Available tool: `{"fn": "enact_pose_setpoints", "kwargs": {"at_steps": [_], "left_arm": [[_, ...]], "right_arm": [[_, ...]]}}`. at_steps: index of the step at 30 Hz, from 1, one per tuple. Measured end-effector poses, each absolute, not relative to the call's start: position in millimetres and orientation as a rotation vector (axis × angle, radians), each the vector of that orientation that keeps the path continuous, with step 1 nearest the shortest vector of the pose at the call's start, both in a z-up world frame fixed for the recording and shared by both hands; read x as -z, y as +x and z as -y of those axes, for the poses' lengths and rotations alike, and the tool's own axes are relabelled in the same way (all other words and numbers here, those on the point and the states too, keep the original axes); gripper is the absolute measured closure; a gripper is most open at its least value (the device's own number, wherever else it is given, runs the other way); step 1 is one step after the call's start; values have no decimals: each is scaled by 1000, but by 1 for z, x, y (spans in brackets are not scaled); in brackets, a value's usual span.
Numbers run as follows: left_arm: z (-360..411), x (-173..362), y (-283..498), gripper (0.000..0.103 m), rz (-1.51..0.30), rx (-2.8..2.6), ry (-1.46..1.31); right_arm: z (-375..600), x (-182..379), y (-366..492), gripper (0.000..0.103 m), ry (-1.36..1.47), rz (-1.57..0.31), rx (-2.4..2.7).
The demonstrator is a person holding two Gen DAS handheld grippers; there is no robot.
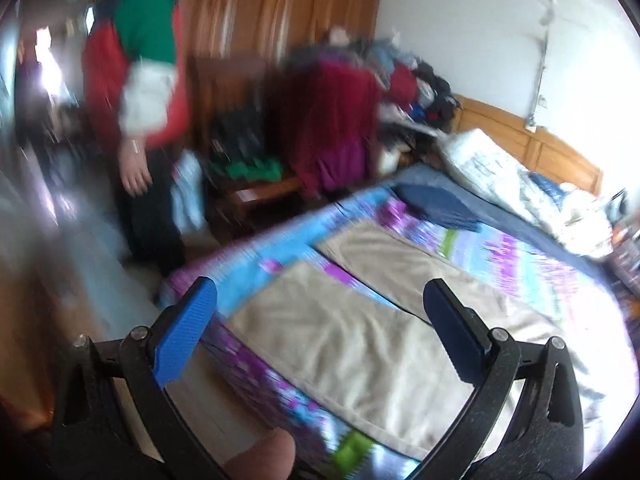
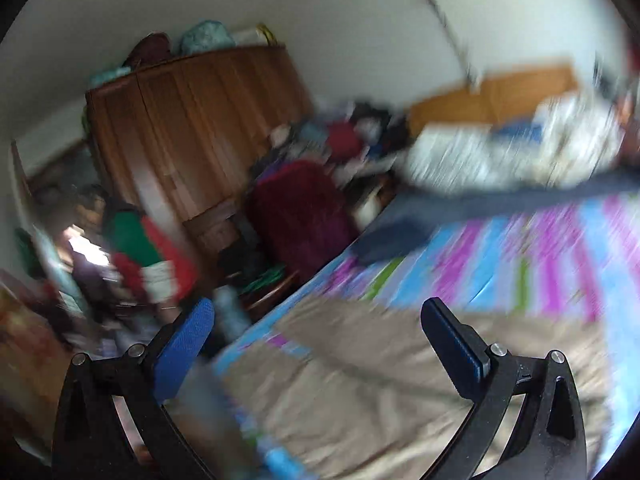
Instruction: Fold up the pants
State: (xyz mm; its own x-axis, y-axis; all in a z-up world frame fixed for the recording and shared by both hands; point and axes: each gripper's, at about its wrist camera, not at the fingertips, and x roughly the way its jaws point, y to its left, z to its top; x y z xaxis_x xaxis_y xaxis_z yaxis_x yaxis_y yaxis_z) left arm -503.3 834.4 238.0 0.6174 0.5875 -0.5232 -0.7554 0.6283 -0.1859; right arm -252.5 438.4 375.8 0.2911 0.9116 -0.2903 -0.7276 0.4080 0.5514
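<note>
I held both grippers over the bed [image 1: 520,264], the left gripper [image 1: 320,320] and right gripper [image 2: 318,332] spread wide and empty. The pants [image 1: 352,344] lay flat just ahead of my fingers, legs apart, unfolded, so I judged this the approach; next I would need to pinch an edge. Beyond stood a wardrobe [image 2: 192,128], piled clothes [image 1: 340,120] and a person [image 1: 136,80].

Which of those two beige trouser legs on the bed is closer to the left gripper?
The nearer pant leg, lying between the open left gripper fingers; the other leg lies beyond it.
</note>
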Motion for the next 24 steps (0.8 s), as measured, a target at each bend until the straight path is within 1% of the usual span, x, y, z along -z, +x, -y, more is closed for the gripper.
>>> {"fn": "enact_pose_setpoints", "kwargs": {"at_steps": [4,6,9,14,17,24], "left_arm": [[-891,-208,-498,0,-475,-577,-709],[-909,-200,-496,0,-474,-564,-767],[-920,-194,-485,0,-517,-622,-767],[-925,-199,-478,0,-664,-1026,-529],[-922,-196,-482,0,-697,-1129,-466],[-896,-188,-484,0,-702,-1180,-392]], "right_arm": [[-455,-301,-172,0,587,-992,-1233],[-459,-265,-150,0,604,-1080,-1178],[-457,-229,-133,0,627,-1178,-1114],[-454,-159,-138,0,681,-1234,-1067],[-449,-144,-142,0,694,-1233,-1046],[-468,-170,-156,0,599,-1177,-1030]]}}
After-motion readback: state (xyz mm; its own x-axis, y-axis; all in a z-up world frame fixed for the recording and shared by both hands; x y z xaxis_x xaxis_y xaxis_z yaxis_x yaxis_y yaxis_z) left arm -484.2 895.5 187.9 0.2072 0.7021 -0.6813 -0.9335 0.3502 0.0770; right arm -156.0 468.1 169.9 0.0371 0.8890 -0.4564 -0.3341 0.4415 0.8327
